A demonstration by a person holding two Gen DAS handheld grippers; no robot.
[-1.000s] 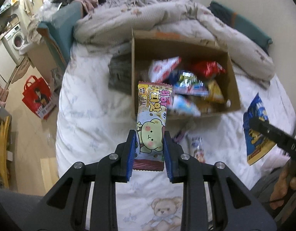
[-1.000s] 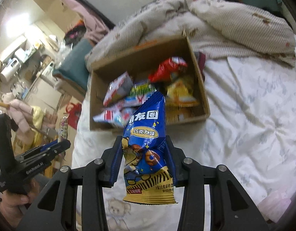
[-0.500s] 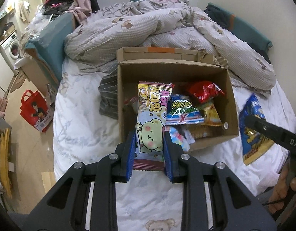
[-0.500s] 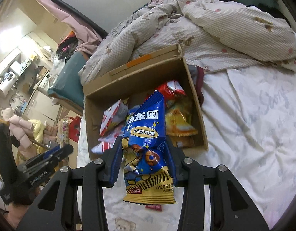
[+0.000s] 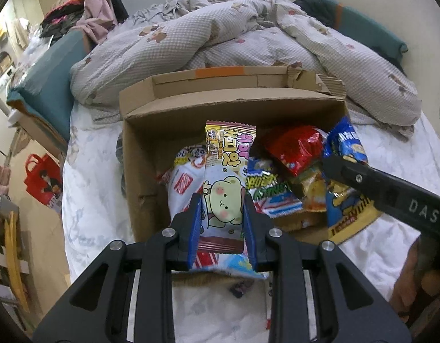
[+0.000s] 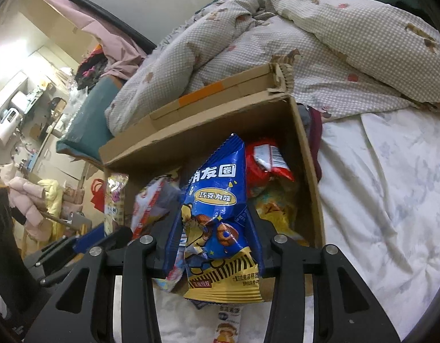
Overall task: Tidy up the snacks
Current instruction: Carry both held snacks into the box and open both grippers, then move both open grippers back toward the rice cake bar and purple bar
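While clamped in the left gripper (image 5: 221, 214), bear pack (image 5: 227, 188) points lengthwise ahead, over the box (image 5: 139, 171). Same for the right gripper (image 6: 214, 237): shut on blue bag (image 6: 217, 214), box directly below and ahead.

Bear-print snack packet (image 5: 224, 188) between jaws

A lived-in home bedroom, as I view it through both wrist cameras. A bed with a white printed sheet (image 5: 85, 214) carries a rumpled beige checked duvet (image 5: 220, 40) and a teal pillow (image 6: 91, 120). Clothes lie heaped (image 5: 65, 23) beyond the bed; a red tote bag (image 5: 44, 183) sits on the floor, and a cluttered shelf of household items (image 6: 17, 108) lines the far side.
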